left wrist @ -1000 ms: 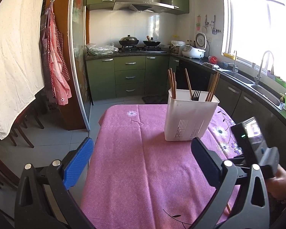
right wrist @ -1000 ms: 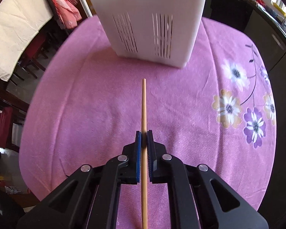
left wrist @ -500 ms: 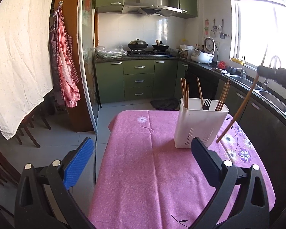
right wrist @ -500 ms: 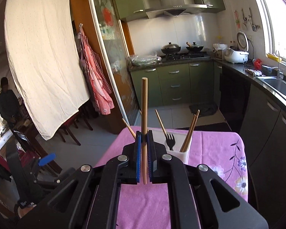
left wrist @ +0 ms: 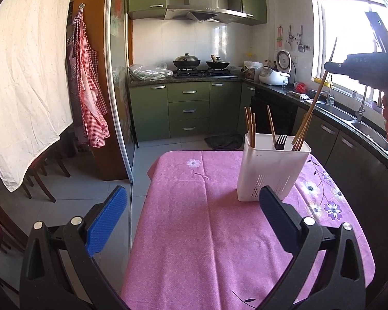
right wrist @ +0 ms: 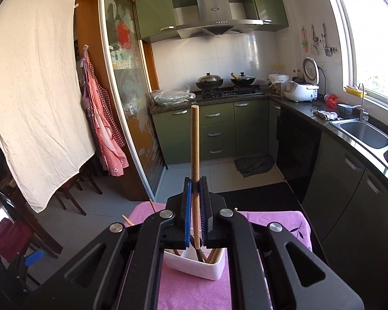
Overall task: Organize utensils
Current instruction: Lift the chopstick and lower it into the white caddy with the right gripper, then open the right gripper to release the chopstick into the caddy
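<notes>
Raised: chopstick pinched between right gripper pads (upright)

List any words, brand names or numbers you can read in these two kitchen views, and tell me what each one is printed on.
"DAS": pale letters on the black body of the right gripper, cut off, so likely part of a longer word.
Range hood: a small dark logo on its front, too small to read.
Sliding glass door: stickers and a red decoration, any print too blurred to read.
Rice cooker: no legible label.
</notes>
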